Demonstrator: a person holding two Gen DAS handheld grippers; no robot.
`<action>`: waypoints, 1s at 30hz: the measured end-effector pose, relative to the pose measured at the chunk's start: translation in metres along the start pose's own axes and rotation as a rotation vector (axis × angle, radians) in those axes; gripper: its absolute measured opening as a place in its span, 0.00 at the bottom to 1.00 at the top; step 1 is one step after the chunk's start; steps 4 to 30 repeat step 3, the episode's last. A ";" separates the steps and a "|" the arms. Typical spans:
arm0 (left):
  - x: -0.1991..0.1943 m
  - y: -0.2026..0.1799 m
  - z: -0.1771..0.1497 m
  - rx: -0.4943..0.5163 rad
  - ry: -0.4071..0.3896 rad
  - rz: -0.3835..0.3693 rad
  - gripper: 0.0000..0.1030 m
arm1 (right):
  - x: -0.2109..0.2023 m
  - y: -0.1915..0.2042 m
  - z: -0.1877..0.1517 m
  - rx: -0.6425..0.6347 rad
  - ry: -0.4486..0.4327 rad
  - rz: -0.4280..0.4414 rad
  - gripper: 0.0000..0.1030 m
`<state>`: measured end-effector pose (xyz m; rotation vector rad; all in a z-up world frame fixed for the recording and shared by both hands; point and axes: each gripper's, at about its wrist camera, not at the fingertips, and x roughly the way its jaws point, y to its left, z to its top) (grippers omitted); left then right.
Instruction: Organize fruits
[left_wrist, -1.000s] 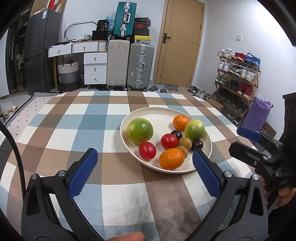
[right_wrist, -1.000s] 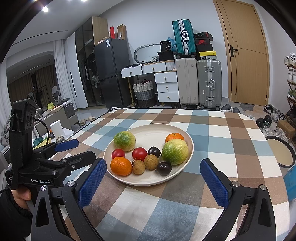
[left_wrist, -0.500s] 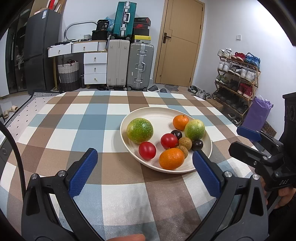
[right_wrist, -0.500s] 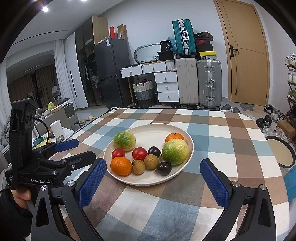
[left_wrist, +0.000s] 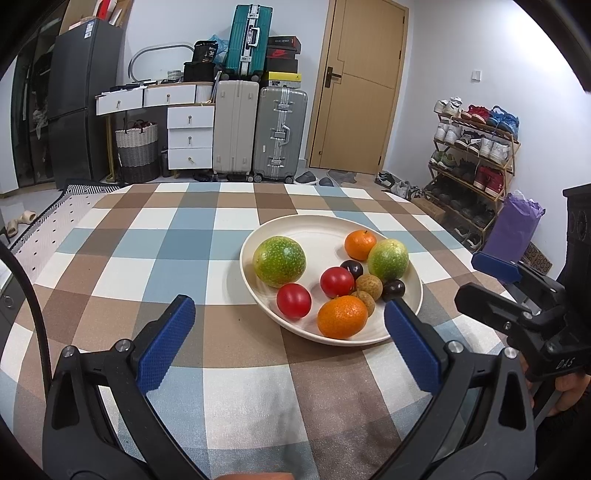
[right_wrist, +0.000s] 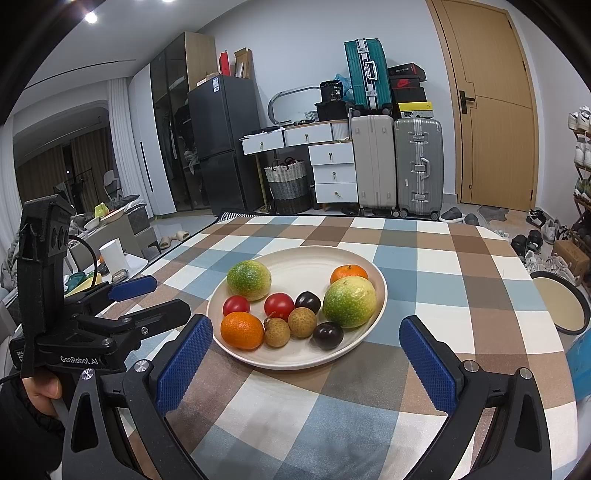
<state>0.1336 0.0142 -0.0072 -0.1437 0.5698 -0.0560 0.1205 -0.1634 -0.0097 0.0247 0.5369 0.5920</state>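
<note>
A cream plate (left_wrist: 317, 229) (right_wrist: 306, 258) on the checked tablecloth holds two green citrus fruits (left_wrist: 279, 261) (right_wrist: 349, 302), two oranges (left_wrist: 342, 316) (right_wrist: 242, 330), two red tomatoes (left_wrist: 293, 300) (right_wrist: 279, 305), two brown longans (right_wrist: 302, 322) and two dark plums (right_wrist: 327, 335). My left gripper (left_wrist: 291, 343) is open and empty, just short of the plate's near rim. My right gripper (right_wrist: 306, 363) is open and empty, also at the plate's near rim. Each gripper shows in the other's view, the right one (left_wrist: 517, 291) and the left one (right_wrist: 122, 306).
The round table's edges curve away left (left_wrist: 55, 206) and right (right_wrist: 535, 266). A round stool (right_wrist: 557, 302) stands beside the right edge. Suitcases (left_wrist: 280, 133), drawers (left_wrist: 190, 136), a basket and a shoe rack (left_wrist: 472, 147) line the room behind.
</note>
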 end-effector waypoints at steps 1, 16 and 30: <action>-0.001 0.000 0.000 0.000 -0.001 -0.003 0.99 | 0.000 0.000 0.000 0.000 0.000 0.000 1.00; -0.002 0.000 0.000 0.001 -0.004 -0.004 0.99 | 0.000 0.000 0.000 0.000 0.000 0.000 1.00; -0.002 0.000 0.000 0.001 -0.004 -0.004 0.99 | 0.000 0.000 0.000 0.000 0.000 0.000 1.00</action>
